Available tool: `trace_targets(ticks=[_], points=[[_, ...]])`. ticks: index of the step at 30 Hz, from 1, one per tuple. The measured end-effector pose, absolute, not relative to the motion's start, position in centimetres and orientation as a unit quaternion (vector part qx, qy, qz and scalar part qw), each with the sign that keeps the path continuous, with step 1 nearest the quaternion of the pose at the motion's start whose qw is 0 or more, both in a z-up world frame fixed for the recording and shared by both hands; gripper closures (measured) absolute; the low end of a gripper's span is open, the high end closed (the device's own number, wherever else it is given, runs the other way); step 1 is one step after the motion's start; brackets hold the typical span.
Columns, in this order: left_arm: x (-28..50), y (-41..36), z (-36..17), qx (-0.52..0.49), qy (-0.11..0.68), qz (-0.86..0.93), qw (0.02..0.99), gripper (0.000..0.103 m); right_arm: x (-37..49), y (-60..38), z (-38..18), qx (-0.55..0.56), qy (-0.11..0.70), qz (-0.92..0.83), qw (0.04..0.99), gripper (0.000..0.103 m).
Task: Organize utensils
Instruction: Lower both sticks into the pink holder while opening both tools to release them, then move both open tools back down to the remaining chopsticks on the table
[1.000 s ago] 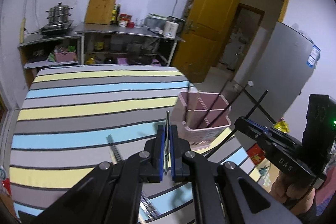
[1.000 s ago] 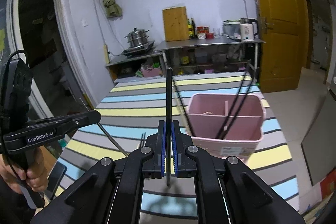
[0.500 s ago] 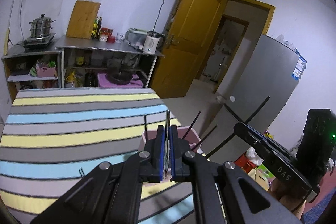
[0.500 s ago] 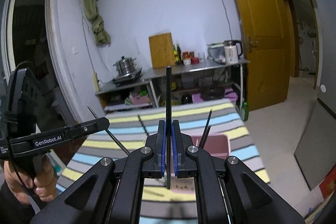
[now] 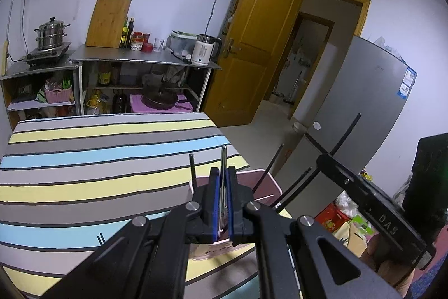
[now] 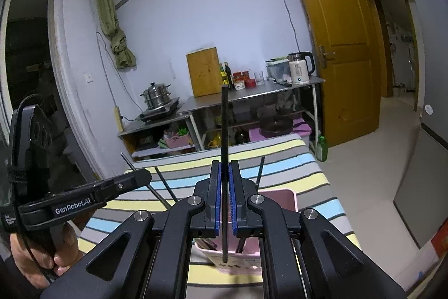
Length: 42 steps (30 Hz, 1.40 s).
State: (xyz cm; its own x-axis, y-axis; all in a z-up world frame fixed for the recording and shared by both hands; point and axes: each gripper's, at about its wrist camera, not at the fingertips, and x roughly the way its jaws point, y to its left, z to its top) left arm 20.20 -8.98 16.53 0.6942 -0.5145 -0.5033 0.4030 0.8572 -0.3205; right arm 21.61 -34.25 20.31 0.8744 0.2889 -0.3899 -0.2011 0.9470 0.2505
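While both hover over pink holder, L gripper clamps silver chopstick upright; R gripper clamps black chopstick upright

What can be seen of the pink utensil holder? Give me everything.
The pink utensil holder is a boxy, plastic-looking bin with a pale rim, standing upright on the striped tablecloth near the table's edge. Dark chopsticks lean out of it. Both grippers hide most of it, so its inside is barely visible; a printed label shows on the near wall.
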Motion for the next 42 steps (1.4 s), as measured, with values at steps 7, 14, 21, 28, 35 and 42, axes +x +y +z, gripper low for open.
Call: trace_targets(ticks=[7,14,21,28,35,42], points=[[20.5,-8.9,16.7,-0.095,0.296,-0.251,0.916,0.098,21.7,-34.6,22.1,0.104,0.195,0.128,0.967,0.098],[20.8,-8.8,15.8,-0.096,0.309,-0.251,0.912,0.098,22.8,-34.2,20.6,0.1,0.207,0.125,0.965,0.098],[20.9,-9.1,13.6,-0.091,0.331,-0.25,0.905,0.098,23.7,-34.0,16.0,0.101,0.257,0.118,0.954,0.098],[21.2,-9.4,12.2,-0.082,0.347,-0.242,0.902,0.098,24.5,-33.9,13.1,0.104,0.299,0.121,0.941,0.097],[20.5,-8.9,12.3,-0.086,0.34,-0.246,0.904,0.098,24.0,-34.1,13.2,0.101,0.3,0.112,0.942,0.092],[19.0,-8.3,12.9,-0.08,0.325,-0.241,0.911,0.098,22.4,-34.0,14.1,0.091,0.289,0.107,0.947,0.09]])
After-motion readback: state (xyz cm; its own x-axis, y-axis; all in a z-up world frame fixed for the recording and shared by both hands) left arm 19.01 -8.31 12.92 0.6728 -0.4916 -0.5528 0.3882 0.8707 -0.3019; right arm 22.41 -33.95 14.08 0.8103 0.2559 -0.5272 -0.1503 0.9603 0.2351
